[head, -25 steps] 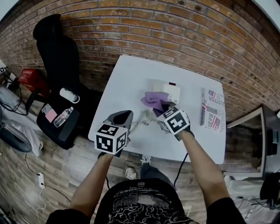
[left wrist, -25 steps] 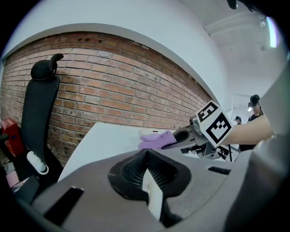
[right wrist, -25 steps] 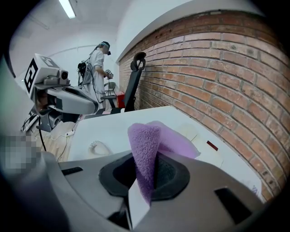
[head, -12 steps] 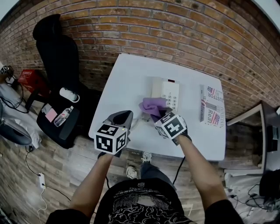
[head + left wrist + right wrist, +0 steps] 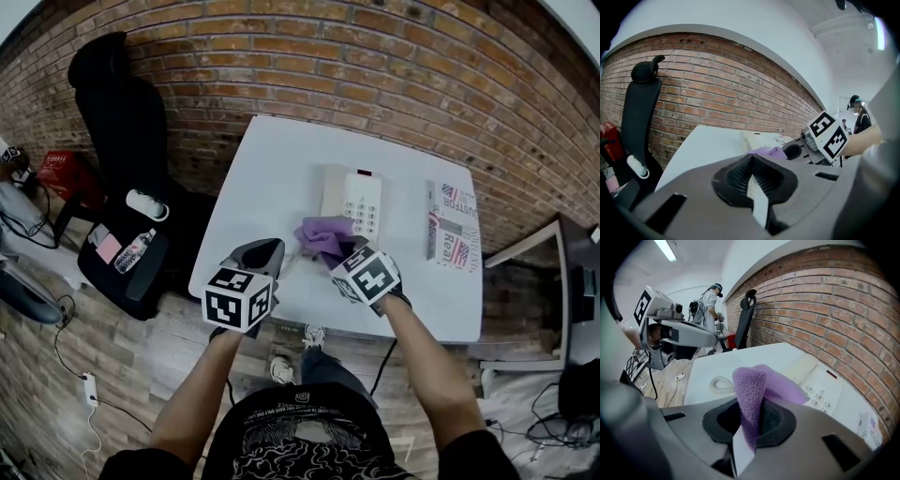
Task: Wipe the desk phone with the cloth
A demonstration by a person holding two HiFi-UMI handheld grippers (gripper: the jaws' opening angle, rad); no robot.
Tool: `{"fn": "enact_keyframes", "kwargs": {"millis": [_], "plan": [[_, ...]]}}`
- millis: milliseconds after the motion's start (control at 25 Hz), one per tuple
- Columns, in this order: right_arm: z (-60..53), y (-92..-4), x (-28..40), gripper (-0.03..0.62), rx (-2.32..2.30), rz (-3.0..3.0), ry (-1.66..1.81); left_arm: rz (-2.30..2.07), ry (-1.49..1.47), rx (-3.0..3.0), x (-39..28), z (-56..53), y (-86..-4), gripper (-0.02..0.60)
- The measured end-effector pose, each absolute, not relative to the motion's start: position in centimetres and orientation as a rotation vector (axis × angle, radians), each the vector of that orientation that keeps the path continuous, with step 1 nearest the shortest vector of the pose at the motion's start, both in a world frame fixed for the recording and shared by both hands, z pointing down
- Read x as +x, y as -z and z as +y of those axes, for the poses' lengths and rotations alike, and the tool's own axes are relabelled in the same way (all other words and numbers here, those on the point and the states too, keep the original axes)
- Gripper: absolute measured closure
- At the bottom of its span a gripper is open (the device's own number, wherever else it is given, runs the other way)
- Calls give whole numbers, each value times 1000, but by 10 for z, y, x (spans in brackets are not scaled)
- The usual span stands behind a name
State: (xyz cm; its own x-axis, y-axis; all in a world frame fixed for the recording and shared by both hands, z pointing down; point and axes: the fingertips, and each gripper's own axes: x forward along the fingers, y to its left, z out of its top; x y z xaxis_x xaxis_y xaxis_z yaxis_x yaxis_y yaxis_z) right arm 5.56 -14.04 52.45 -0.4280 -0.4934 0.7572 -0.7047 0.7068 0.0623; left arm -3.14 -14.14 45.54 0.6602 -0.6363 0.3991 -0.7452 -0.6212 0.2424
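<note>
the right gripper (image 5: 352, 251) was pinching the purple cloth (image 5: 323, 234). in the right gripper view a fold of it stood up between the pressed jaws and flopped forward toward the desk phone (image 5: 354, 202). the phone lay flat on the white table (image 5: 267, 173), at about 12 o'clock from that gripper. the cloth sat at the phone's near left corner, around 7 o'clock of the keypad. whether it actually touched the casing there could not be told from the head view. the coiled cord (image 5: 721, 384) rested on the table at 9 o'clock of the cloth.

the left gripper (image 5: 261, 253) hovered over the near table edge, at 9 o'clock of the right one. its jaws were pressed together on nothing, and it took no part in the work. a printed box (image 5: 452, 228) lay at 3 o'clock of the phone, well apart from it.

as for progress, the cloth was in hand and at the phone, so the pick-up was done. the keypad and handset lay uncovered at 12 o'clock of the cloth, and nothing on them showed whether they had been wiped. most or all of the wiping therefore seemed left to do, by passing the cloth up across the phone.
</note>
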Motion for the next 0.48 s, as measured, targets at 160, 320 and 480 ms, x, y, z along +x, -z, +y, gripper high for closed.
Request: {"fn": "enact_keyframes", "kwargs": {"millis": [160,320,480], "plan": [[-149,-493,64,543,946,-2154,-272,-1083,-375,2499,-29,-148,-452,575],[-163,-460,79,543,986,-2176,-209,-1077,-373,2506,-22,-156,-451,575],[-182,-433,97,543,1026,-2193,-176,-1068,-373,2515,-11,-169,-449,575]]}}
